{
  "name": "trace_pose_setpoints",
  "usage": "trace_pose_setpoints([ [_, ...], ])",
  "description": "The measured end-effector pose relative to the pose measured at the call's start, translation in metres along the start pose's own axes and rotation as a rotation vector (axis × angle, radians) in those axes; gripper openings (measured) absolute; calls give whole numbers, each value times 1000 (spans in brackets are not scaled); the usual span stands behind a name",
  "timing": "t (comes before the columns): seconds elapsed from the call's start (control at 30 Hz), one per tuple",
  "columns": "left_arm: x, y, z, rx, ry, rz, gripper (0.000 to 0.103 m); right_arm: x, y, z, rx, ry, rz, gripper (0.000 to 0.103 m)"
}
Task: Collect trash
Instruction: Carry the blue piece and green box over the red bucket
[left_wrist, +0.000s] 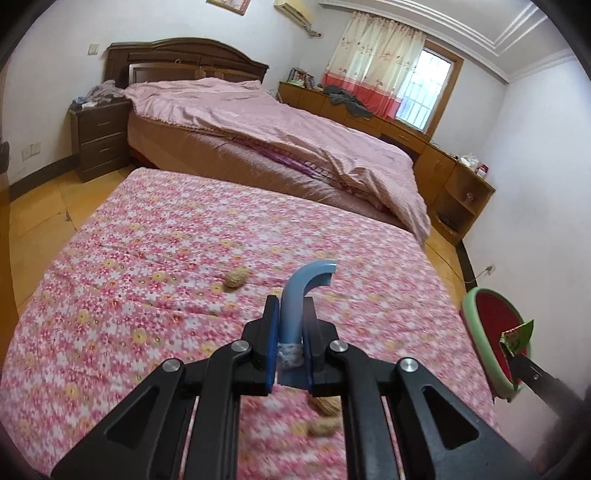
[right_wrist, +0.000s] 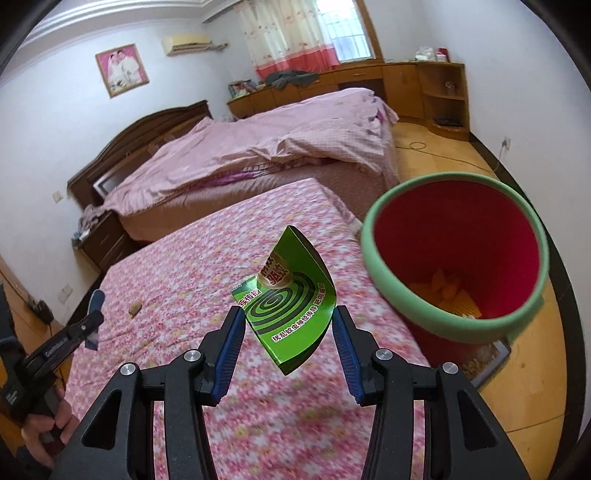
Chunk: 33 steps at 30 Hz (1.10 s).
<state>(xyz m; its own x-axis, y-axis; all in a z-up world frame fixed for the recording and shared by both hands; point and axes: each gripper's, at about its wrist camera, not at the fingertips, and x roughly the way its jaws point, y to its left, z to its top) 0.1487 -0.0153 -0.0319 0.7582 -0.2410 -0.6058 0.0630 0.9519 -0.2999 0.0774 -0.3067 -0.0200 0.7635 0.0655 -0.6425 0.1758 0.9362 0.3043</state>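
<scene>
Left hand-held gripper (left_wrist: 290, 325) of mine is clamped tight on a light-blue curved plastic piece (left_wrist: 295, 295), which sticks up between the blue pads and hooks over to the right at its top. Beneath and just behind those fingers, two peanut shells (left_wrist: 325, 417) lie blurred on the floral pink sheet (left_wrist: 129, 258); a third peanut shell (left_wrist: 236, 277) sits a little farther out, to the left of the blue piece.

My right hand-held gripper (right_wrist: 288, 332) holds a green mosquito-coil box (right_wrist: 291, 302) between its pads, with the jaws about half open to span it. It hangs tilted, one corner pointing down, above the sheet. Just to its right stands the trash bin (right_wrist: 388, 273), green-rimmed and red inside, beside the sheet's edge, with some yellowish scraps at its bottom. At the left edge of that view my other hand (right_wrist: 44, 435) grips its tool's handle.

Beyond the floral sheet stands a bed under a rumpled pink quilt (left_wrist: 258, 114), with a dark wooden headboard (left_wrist: 184, 59) behind it.
</scene>
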Motion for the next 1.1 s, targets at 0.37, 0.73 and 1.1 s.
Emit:
trace_pose_setpoints([
  [0.37,-21,-65,-10,95,18,-94,10,-43,-44,1,92,-78,0,50],
  [0.73,-8,-142,-26,200,113,-208,10,-58,-103,5,207,-112,-22,50],
  [1.1,30,-228,-35,315,187,-284,10,-54,-153,14,282,-128,-56,50],
])
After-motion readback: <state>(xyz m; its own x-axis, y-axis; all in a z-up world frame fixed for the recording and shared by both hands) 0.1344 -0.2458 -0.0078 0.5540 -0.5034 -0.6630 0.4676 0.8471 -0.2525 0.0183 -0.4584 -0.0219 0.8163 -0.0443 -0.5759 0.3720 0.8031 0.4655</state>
